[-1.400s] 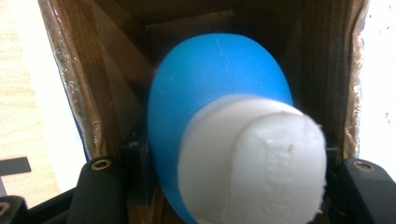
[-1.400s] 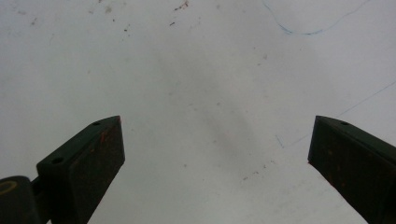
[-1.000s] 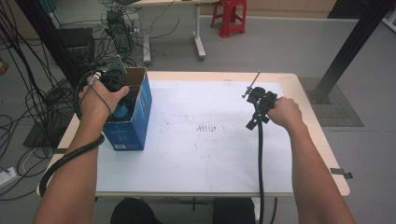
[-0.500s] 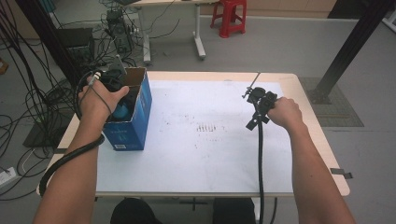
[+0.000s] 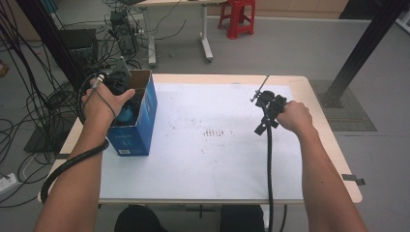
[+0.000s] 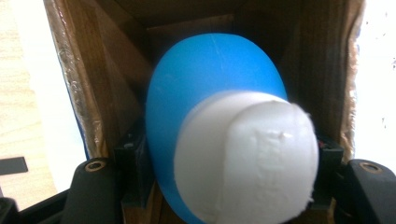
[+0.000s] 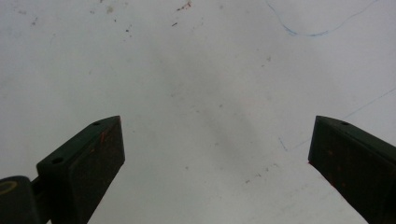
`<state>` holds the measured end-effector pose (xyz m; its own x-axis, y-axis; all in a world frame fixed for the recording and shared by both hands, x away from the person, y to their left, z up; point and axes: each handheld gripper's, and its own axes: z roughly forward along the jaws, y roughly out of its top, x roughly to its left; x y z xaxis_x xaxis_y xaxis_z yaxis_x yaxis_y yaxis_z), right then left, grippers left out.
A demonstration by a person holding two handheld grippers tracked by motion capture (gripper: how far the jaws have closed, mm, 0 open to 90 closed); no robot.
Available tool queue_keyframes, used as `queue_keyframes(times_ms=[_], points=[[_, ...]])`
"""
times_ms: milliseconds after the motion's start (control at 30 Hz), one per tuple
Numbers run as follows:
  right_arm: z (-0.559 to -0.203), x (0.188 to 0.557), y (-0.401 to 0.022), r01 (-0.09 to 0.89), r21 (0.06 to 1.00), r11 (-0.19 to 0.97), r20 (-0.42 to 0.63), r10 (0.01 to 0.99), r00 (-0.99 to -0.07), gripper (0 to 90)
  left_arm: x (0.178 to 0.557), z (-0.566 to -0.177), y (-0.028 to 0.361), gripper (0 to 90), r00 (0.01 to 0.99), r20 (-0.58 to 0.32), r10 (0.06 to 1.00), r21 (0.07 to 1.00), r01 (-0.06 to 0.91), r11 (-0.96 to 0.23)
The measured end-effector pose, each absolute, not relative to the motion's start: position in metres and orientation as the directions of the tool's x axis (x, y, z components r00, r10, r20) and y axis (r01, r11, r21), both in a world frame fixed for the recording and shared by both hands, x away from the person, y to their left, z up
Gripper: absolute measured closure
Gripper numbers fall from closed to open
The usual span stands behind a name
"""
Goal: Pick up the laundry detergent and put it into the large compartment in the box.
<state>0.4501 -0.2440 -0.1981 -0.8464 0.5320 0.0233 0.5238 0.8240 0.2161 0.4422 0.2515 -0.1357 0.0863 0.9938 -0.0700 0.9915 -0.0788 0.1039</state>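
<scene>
You sit at a table (image 5: 319, 159) covered by a white sheet (image 5: 217, 159) marked with faint smudges. An open blue cardboard box (image 5: 138, 128) stands at the sheet's left edge. Your left hand (image 5: 101, 104) reaches your left gripper (image 6: 224, 163) down into the box, where its jaws are clamped on a blue bottle with a white cap (image 6: 210, 107). Your right gripper (image 7: 217, 163) hovers over bare sheet near the table's right side, jaws spread wide and holding nothing.
</scene>
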Motion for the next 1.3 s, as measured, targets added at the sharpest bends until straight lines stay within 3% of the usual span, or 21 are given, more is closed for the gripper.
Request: queue_keyframes(times_ms=[1300], points=[[-0.197,0.448,-0.241,0.52,0.218,0.826,0.023,0.529,-0.848,3.1,0.433,-0.098,0.238,28.2,0.081,-0.019,0.996,0.142,0.987,-0.078]])
